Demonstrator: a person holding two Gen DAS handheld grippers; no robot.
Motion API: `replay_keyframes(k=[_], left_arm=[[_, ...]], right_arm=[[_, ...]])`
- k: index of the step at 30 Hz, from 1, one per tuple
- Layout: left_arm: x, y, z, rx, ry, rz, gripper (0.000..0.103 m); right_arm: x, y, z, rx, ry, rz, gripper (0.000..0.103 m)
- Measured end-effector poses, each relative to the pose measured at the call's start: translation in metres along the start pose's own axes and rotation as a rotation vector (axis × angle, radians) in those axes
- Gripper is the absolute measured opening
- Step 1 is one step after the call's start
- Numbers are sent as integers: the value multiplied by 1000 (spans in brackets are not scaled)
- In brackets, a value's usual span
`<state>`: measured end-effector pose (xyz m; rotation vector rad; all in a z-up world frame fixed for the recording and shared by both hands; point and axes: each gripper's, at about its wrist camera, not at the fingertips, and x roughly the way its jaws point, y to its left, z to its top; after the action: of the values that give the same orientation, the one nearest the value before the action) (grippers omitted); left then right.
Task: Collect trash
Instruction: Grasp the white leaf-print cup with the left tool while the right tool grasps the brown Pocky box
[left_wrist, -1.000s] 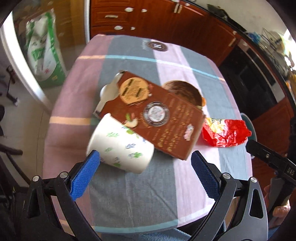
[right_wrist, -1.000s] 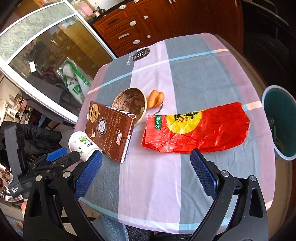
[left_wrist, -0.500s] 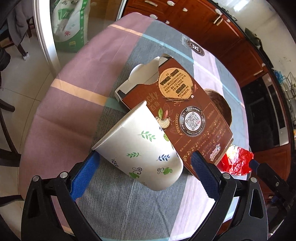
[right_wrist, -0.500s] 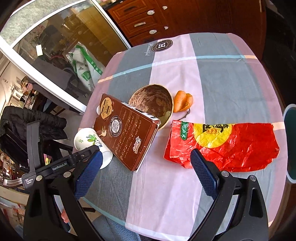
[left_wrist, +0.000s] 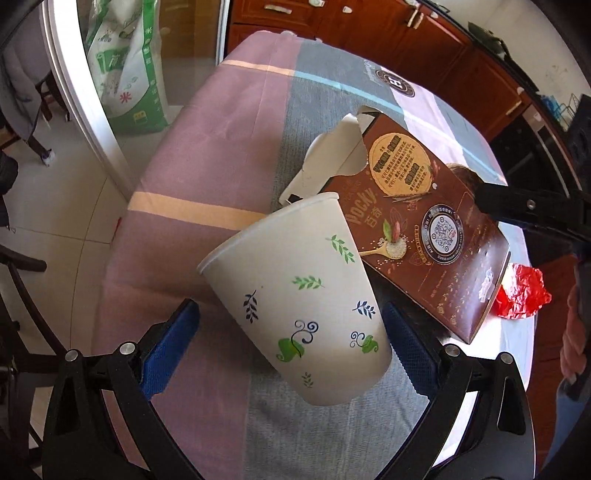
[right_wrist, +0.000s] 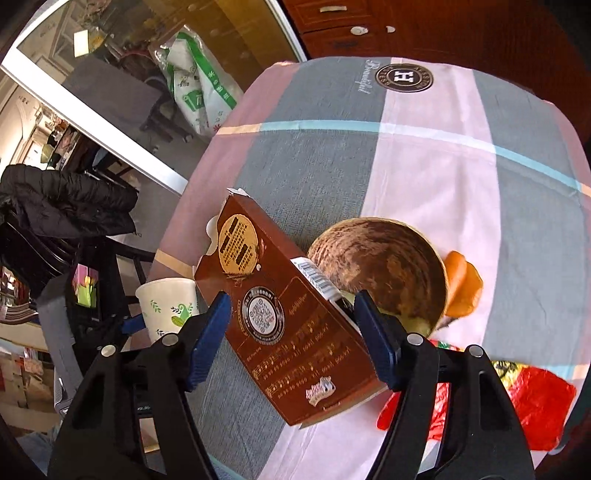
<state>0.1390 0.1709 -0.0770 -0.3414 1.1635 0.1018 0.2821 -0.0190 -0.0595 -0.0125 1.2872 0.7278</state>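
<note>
- Your left tool (left_wrist: 290, 341) stood wide open around the white paper cup with green and blue leaf prints (left_wrist: 299, 299). The cup lay tipped on its side between the blue pads (left_wrist: 168, 347); a clear gap showed at the left pad, and at the right one I could not tell whether it touched.
- Your right tool (right_wrist: 293, 338) had just been narrowing its jaws, with the brown cardboard snack box (right_wrist: 284, 332) between them. Whether the pads (right_wrist: 210, 338) pressed on the box yet, I could not tell.
- The box lay flat on the counter with its torn white flap (left_wrist: 325, 166) pointing away from you, and the cup's rim rested against its near corner.
- Beside the box, to its right in the right wrist view, lay the crumpled red foil wrapper with a yellow patch (right_wrist: 532, 402).
- Behind the box sat the round brown bowl (right_wrist: 384, 269), with a piece of orange peel (right_wrist: 463, 284) touching its right side.
- The counter wore a cloth checked in pink, grey and lilac (right_wrist: 436, 166), with a round dark logo (right_wrist: 404, 76) at its far edge.
- Beyond the counter stood dark red-brown wooden cabinets (left_wrist: 369, 26), and a white and green sack (left_wrist: 127, 70) leaned behind the glass door on the left.
</note>
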Motion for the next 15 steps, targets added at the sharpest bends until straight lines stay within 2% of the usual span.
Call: replay_keyframes(k=[5, 10, 12, 15], left_arm=[[-4, 13, 2, 34, -12, -22, 99], [-8, 6, 4, 125, -42, -73, 80], [-11, 0, 1, 176, -58, -89, 70], [-14, -2, -4, 227, -74, -95, 67]], right_arm=[[26, 1, 8, 0, 89, 0, 67], [17, 12, -4, 3, 101, 53, 66], [11, 19, -12, -1, 110, 89, 59], [4, 28, -24, -10, 121, 127, 59]])
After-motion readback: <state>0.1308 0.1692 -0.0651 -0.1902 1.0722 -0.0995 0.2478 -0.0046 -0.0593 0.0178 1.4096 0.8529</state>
